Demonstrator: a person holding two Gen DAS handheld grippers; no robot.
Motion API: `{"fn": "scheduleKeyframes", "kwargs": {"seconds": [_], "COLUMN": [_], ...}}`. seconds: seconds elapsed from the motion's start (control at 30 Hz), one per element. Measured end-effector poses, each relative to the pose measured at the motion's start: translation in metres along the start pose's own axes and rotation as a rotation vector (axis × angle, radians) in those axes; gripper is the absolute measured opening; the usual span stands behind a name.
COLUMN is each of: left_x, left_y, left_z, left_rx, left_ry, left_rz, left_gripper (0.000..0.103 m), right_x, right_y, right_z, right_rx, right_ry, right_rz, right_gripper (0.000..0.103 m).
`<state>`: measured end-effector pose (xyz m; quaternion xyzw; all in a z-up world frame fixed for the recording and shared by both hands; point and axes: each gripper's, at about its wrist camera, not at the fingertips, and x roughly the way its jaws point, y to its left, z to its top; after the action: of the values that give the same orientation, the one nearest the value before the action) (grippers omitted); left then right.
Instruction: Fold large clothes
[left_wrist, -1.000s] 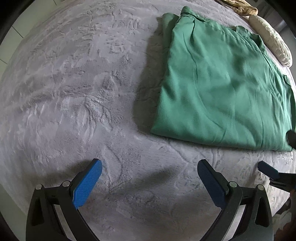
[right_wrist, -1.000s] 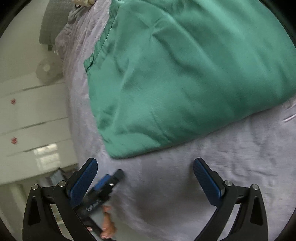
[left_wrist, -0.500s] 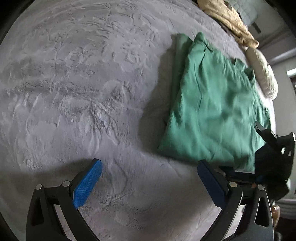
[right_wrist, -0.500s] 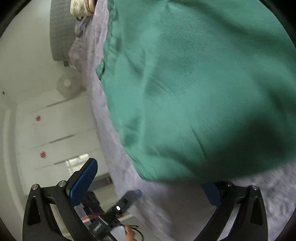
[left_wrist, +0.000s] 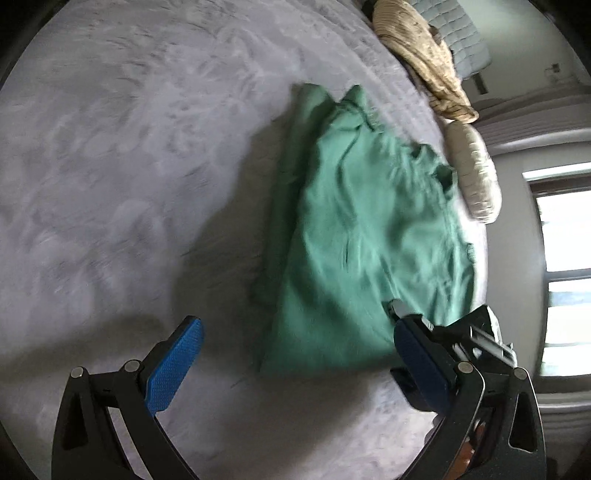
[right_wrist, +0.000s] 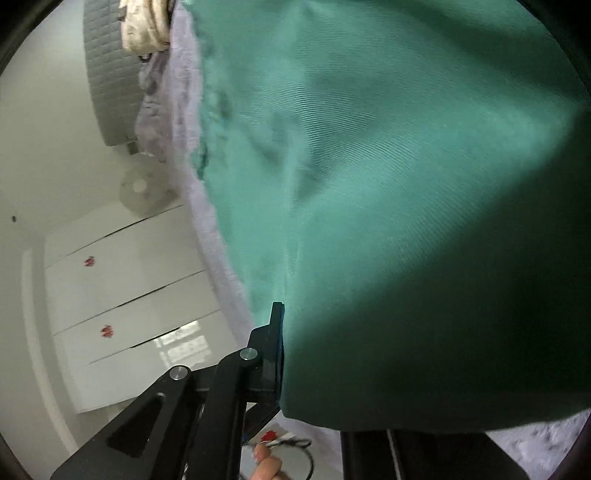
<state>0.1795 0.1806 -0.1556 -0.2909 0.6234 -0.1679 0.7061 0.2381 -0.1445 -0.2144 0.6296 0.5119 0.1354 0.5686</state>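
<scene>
The left black two-finger gripper with blue pads (left_wrist: 295, 363) stands wide open and empty above the grey plush bedspread (left_wrist: 129, 166), just short of the near edge of the folded green fabric garment (left_wrist: 365, 236). The garment lies on the bedspread's right half, its far end near a crumpled tan cloth (left_wrist: 424, 55) and a cream oval cushion (left_wrist: 476, 170). At the garment's near right corner the right black two-finger gripper (right_wrist: 282, 350) is closing its jaws on the green cloth, which drapes over one finger and fills that view.
</scene>
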Motion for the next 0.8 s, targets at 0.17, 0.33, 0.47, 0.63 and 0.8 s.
{"fn": "scheduleKeyframes", "kwargs": {"seconds": [0.17,0.33,0.47,0.63,0.8], "left_x": [0.023,0.050,0.071,0.096,0.092], "left_y": [-0.010,-0.030,-0.053,-0.068,-0.071], "left_z": [0.033,0.063,0.073,0.071,0.068], "left_rx": [-0.015,0.003,0.038,0.106,0.094], "left_ry": [0.060,0.116,0.120,0.139,0.100], "left_rz": [-0.152,-0.227,-0.144,0.091,0.101], "left_gripper": [0.103,0.103,0.095,0.036,0.036], "right_x": [-0.017,-0.023,-0.018,-0.013,-0.048], "right_y": [0.024,0.037,0.032,0.021,0.035], "right_z": [0.002,0.001,-0.004,-0.011,-0.021], "right_rx": [-0.061,-0.097,-0.146,-0.223,-0.400], "right_ry": [0.013,0.024,0.061,0.147,0.206], "right_rz": [0.065,0.076,0.010,-0.221,-0.397], "right_gripper": [0.008,0.008,0.008,0.012,0.012]}}
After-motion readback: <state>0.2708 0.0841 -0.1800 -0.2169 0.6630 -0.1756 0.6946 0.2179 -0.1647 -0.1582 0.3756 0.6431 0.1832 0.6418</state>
